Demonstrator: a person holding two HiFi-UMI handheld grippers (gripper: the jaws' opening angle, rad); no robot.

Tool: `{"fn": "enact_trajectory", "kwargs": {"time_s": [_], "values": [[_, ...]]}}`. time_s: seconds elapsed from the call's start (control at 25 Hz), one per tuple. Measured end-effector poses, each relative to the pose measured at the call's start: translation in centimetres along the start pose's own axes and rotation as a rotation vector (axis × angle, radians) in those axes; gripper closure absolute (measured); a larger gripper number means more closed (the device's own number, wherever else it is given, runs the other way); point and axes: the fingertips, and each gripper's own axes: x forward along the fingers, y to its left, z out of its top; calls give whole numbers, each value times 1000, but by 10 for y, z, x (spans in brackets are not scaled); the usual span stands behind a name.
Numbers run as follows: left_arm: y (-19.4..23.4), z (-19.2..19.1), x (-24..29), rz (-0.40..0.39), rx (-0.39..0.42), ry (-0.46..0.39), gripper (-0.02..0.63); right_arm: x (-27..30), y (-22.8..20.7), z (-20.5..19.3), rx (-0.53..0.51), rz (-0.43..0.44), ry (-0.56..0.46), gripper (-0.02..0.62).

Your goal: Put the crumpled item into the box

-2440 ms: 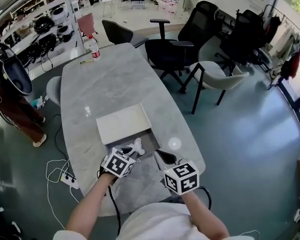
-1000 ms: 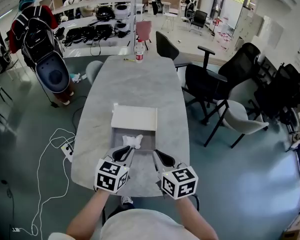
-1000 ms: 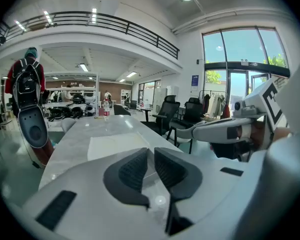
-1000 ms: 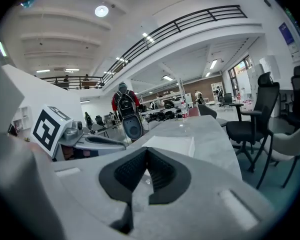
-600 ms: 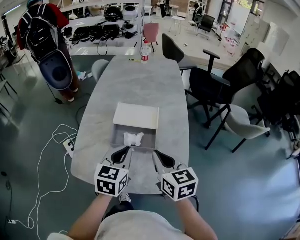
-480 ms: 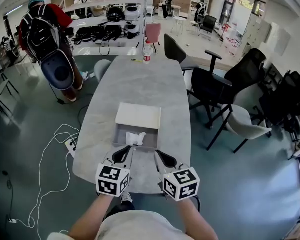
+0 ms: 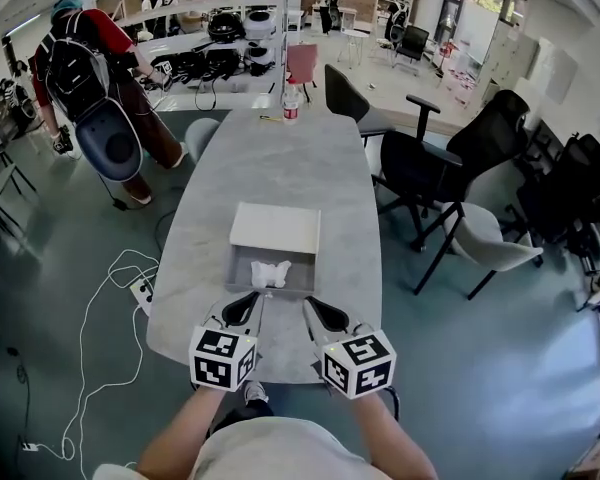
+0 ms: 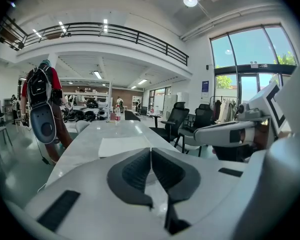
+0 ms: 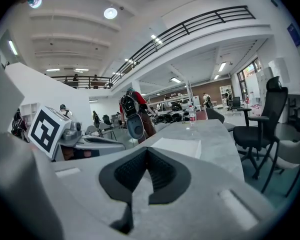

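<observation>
The white crumpled item [image 7: 270,272] lies inside the open grey box [image 7: 302,280] on the marble table [image 7: 270,168]. The box's white lid [image 7: 275,228] rests just behind it and also shows as the lid [image 8: 122,146] and the lid [image 9: 182,146]. My left gripper [image 7: 242,310] hovers just short of the box's near edge, shut and holding nothing. My right gripper [image 7: 323,313] hangs beside it, also shut and empty. In the left gripper view, the left gripper [image 8: 151,153] has its jaws pressed together; in the right gripper view, so does the right gripper [image 9: 146,155].
A water bottle [image 7: 283,103] stands at the table's far end. Office chairs [image 7: 420,173] line the right side. A person with a backpack [image 7: 90,78] stands at the far left. A cable and power strip [image 7: 138,293] lie on the floor on the left.
The left gripper has drawn back from the box, leaving the crumpled item inside it. Both grippers now hang side by side near the front edge. The person at the left has shifted.
</observation>
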Motion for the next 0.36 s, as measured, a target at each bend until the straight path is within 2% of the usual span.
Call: {"fn": "enact_trajectory", "kwargs": {"time_s": [0.36], "values": [[-2, -5, 4, -24, -1, 12, 589, 3, 1, -1, 6, -8, 1, 591]]}}
